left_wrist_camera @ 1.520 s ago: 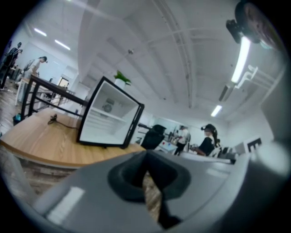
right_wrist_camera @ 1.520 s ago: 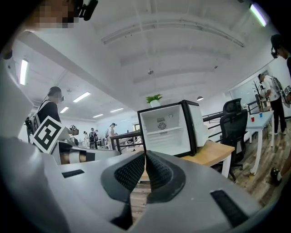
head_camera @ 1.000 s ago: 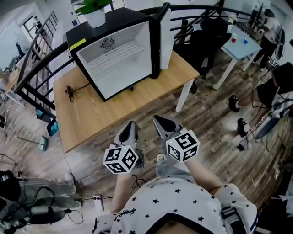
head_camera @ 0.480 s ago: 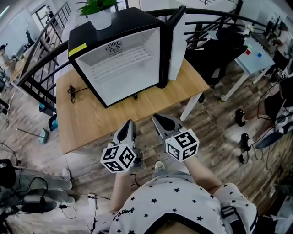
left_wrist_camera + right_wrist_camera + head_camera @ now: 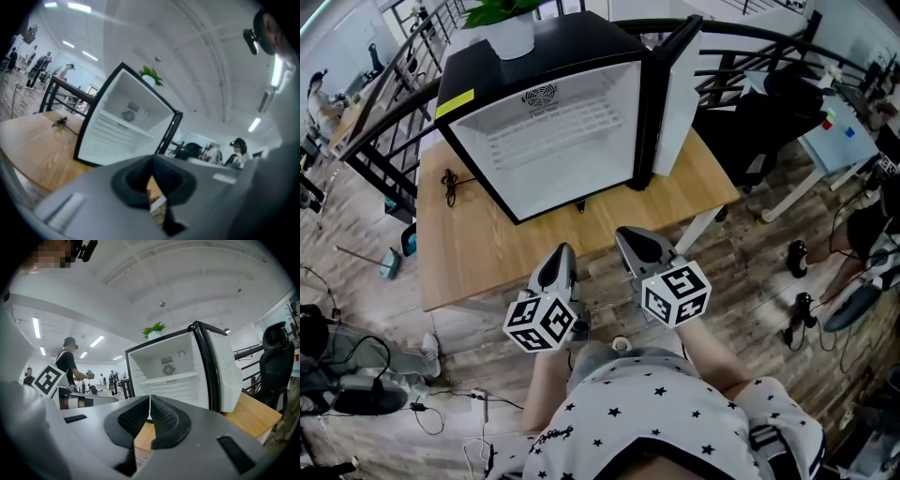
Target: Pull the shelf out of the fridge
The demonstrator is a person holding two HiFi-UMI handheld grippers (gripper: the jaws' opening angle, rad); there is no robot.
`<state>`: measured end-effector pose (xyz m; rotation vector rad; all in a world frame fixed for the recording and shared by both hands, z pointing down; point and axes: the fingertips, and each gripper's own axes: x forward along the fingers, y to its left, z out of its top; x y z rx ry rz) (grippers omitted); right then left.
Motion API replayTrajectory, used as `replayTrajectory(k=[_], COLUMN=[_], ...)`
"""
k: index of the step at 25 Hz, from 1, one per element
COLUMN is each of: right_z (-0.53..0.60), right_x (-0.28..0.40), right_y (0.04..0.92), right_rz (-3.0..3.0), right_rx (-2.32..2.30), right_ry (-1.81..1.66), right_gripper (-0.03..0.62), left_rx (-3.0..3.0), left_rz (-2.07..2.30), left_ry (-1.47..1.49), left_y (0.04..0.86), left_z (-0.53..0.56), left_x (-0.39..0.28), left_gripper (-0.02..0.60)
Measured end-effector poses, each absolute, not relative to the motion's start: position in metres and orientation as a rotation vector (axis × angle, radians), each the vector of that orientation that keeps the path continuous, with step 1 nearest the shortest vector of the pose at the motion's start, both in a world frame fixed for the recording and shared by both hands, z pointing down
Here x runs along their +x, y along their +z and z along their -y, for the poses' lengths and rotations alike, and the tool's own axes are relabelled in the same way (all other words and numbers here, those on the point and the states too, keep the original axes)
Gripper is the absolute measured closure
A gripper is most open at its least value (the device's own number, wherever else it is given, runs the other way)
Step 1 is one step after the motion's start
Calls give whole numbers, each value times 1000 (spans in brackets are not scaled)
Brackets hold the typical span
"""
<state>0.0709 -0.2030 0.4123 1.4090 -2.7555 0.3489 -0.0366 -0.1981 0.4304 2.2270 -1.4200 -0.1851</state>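
Pointing forward side by side, the left tongs (image 5: 562,251) and right tongs (image 5: 626,236) are smooth grey plastic wedges, each with a cube (image 5: 542,323) of black-and-white square markers at its back end. Both are closed: their ribbed black rubber pads meet at the tips with nothing between them. Ahead of both tongs and well apart from them, a small boxy black fridge (image 5: 581,47) sits on a pale wooden table (image 5: 487,253). Its white door (image 5: 677,103) is swung open on the right tongs' side. Inside the white plastic lining, the shelf (image 5: 548,122), a flat white wire grid, lies across the middle. A white plant pot (image 5: 508,36) stands on the fridge, its green leaves cut off by the frame. A thin black cord (image 5: 447,183) lies bunched on the table beyond the left tongs. The table's far edge is hidden behind the fridge.
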Motion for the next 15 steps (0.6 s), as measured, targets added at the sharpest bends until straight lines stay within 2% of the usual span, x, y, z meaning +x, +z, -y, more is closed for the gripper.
replayTrajectory(k=[15], right_z=[260], right_x=[37], right_y=[414], right_rz=[2843], right_rx=[1317], right_ry=[423], right_gripper=[571], left_rx=[2166], left_rz=[1531], left_ry=[-221], left_y=[436], left_z=[240], left_x=[-66], left_gripper=[574])
